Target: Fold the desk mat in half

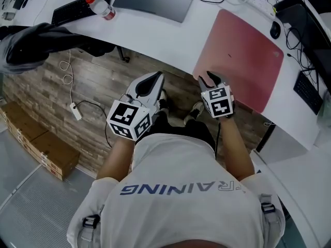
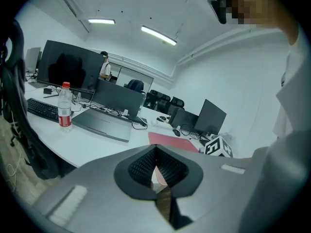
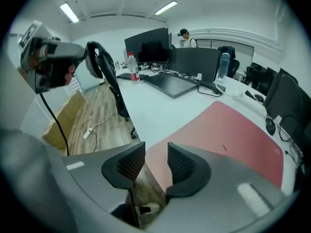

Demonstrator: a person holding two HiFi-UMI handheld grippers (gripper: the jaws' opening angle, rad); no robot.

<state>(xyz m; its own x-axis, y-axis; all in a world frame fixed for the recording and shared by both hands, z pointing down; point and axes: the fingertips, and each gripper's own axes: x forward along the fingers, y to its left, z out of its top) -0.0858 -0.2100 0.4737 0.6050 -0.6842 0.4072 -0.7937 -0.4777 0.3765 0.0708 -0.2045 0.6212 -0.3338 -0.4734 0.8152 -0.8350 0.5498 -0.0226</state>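
Right fingers (image 3: 181, 165) stand apart, empty, over the near corner of the mat (image 1: 243, 56), which lies flat on the worktop (image 1: 170, 40). Left fingers (image 2: 170, 169) are pinched together, empty. I'd slip one finger under that edge, pinch firmly, then lift squarely.

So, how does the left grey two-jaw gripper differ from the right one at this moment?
The left grey two-jaw gripper has its jaws together at the tips; the right grey two-jaw gripper has them apart, nothing between. The left one is over the wooden floor, short of the white desk; the right one is at the near corner of the pink desk mat. Both carry a marker cube.
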